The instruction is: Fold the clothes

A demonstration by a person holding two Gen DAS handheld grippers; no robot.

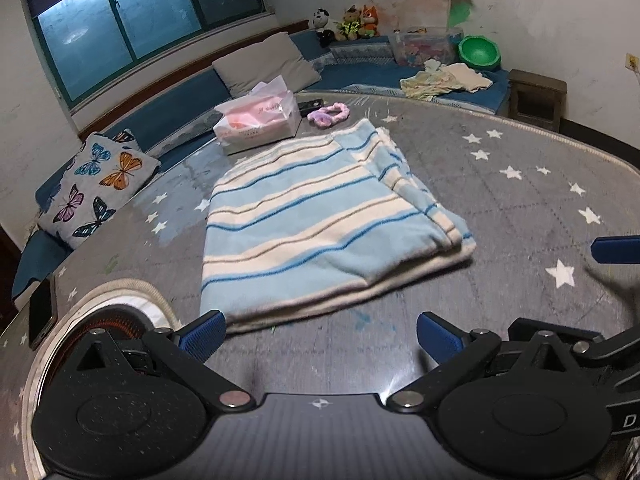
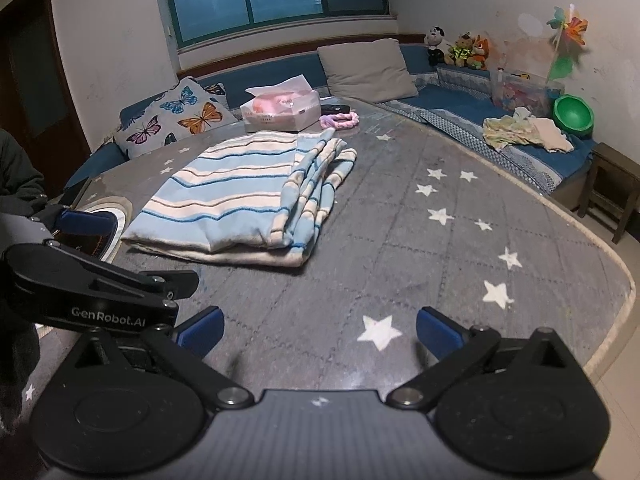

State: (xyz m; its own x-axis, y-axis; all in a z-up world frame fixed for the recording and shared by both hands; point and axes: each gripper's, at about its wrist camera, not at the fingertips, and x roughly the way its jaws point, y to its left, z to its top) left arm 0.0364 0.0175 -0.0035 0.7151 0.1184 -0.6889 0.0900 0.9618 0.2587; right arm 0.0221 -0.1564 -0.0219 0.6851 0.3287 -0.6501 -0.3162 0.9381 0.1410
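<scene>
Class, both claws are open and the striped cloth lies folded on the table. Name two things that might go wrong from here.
1. The striped cloth has loose, uneven layers on its right edge; pinching only the top one may pull the fold apart.
2. The tissue box and the pink ring sit just behind the cloth; pushing the cloth back might knock them.

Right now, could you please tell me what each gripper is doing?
Left gripper: open, holding nothing; the striped blanket lies folded just ahead of it.
Right gripper: open, holding nothing, above the bare starred mat.
</scene>
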